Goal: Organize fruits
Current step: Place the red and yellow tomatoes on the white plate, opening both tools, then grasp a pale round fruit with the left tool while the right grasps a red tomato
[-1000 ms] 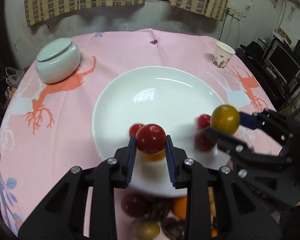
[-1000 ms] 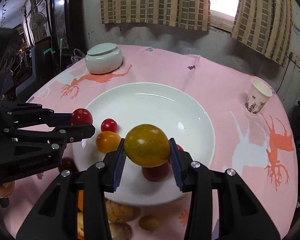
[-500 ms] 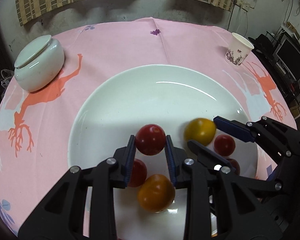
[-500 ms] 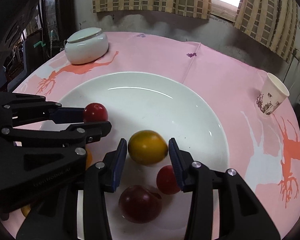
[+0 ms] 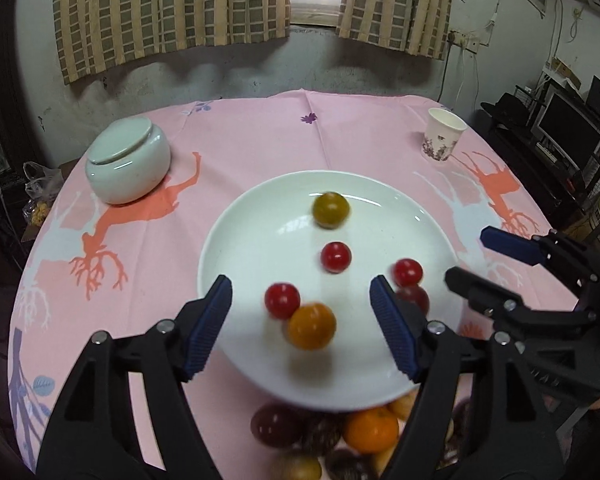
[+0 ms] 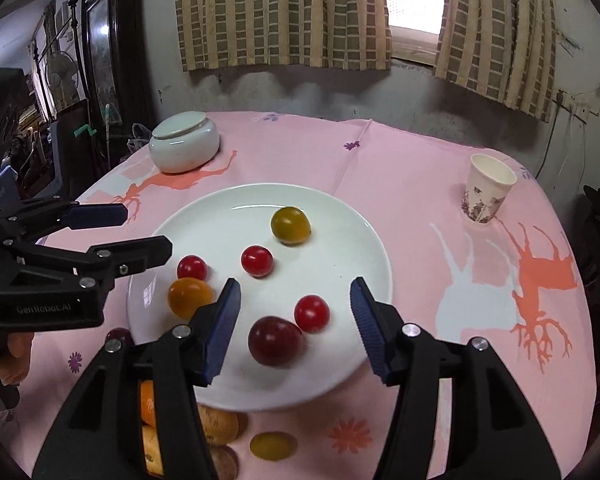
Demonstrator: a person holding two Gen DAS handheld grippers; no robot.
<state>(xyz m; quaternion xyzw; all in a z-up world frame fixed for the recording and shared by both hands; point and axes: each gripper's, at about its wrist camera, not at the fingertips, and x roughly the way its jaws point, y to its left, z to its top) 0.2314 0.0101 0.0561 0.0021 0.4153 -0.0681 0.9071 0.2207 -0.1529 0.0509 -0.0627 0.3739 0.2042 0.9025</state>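
Six glossy round fruits [image 6: 290, 225] lie on the smooth white plate [image 6: 364, 240]; both ribbed-padded tools [image 5: 300, 320] [image 6: 294, 320] opening, empty.

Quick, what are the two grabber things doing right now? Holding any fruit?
Left gripper: jaws opening, nothing held.
Right gripper: jaws opening, nothing held.

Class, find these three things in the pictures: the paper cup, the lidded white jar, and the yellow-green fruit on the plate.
paper cup [image 6: 487, 194], right wrist view, its side wall.
lidded white jar [image 5: 127, 162], left wrist view, its front wall.
yellow-green fruit [image 6: 290, 225], right wrist view, its middle.
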